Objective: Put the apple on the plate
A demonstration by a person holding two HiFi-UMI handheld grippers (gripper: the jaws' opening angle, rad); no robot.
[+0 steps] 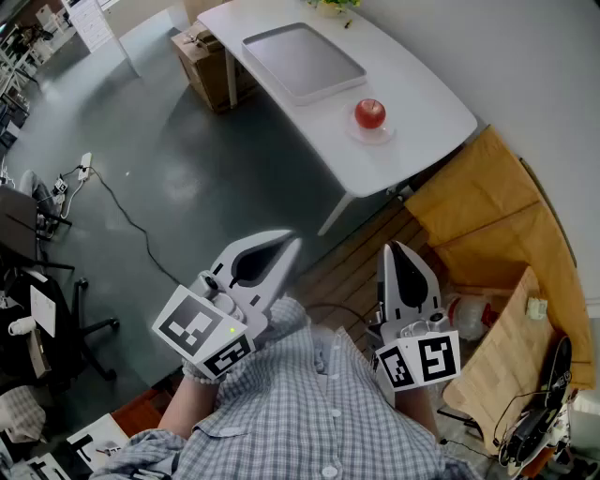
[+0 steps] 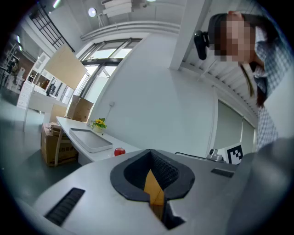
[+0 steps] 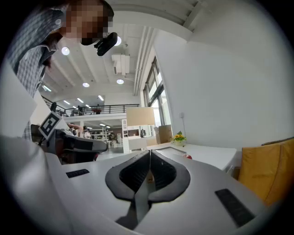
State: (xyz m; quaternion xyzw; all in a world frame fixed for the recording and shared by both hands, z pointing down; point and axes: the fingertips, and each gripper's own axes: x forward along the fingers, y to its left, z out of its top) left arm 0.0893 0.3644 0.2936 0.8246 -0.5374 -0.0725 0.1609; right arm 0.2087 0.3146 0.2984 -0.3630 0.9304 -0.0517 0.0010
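Holds left gripper [image 1: 289, 244] low by checked shirt [image 1: 309, 412], jaws pressed together, empty; on white table [image 1: 422, 112], grey tray [image 1: 302, 61], then apple [image 1: 370, 113] sitting on small clear plate [image 1: 370, 137], well apart from both grippers; holds right gripper [image 1: 396, 248] alike, jaws closed on nothing.

I see a white table [image 1: 422, 122] at my 12 o'clock. A grey tray [image 1: 302, 62] lies mid-table. A small plate [image 1: 382, 137] sits at the tray's 4 o'clock, and flowers [image 1: 336, 6] at its 1 o'clock, by the far edge.
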